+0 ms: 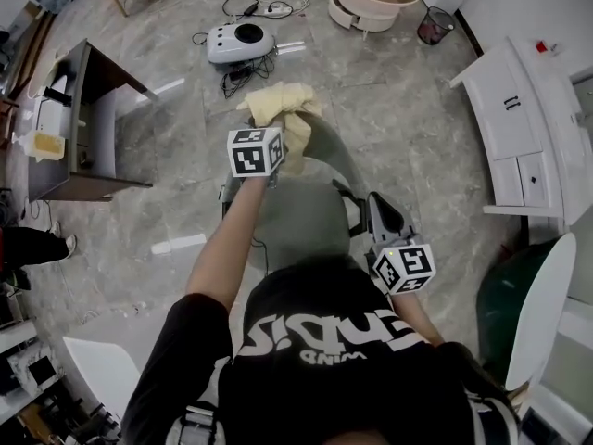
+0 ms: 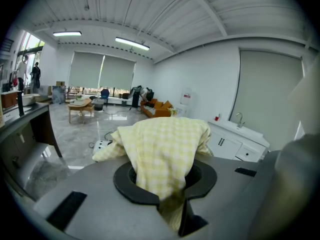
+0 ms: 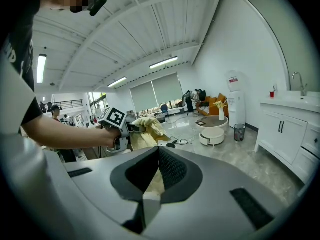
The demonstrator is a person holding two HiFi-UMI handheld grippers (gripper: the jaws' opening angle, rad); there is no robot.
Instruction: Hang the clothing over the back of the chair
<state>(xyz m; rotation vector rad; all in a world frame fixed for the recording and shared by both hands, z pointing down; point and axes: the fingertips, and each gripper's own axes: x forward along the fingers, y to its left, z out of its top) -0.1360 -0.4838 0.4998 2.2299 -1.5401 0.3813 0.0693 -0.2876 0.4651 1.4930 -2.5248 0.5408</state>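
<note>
The clothing (image 2: pixel 165 154), a pale yellow checked garment, is gripped by the left gripper (image 2: pixel 172 206); the jaws are closed onto a pinched fold and kept only narrowly apart by the cloth. The rest is bunched up and over the fingertips, which are hidden by it.

In the head view the bundle is held out at the far edge of the chair (image 1: pixel 310 213), over what appears to be its backrest; whether the cloth touches that edge cannot be made out, since the marker cube (image 1: pixel 255 151) and the garment itself cover the spot. The lower end of the cloth is lost behind the cube. The chair is seen from above only as a grey-green curved form; its legs are concealed, and its near edge is cut off by the person's black shirt (image 1: pixel 324 341).

The right gripper (image 3: pixel 159 151) is held at the chair's right edge, well apart from the bundle; its jaws are drawn together so that the tips meet. A pale yellow sliver is seen in the slot behind the tips; it cannot be told whether this is a pinched piece of cloth or cloth seen past the jaws. In the head view these tips are hidden under the gripper's own body.

Farther out, on the marble floor (image 1: pixel 408 128), a white round device (image 1: pixel 239 40) with tangled cables is seen beyond the chair; a dark desk (image 1: pixel 88 109) is seen at the left; a white cabinet (image 1: pixel 519 128) at the right is partly cut off by the picture's edge.
</note>
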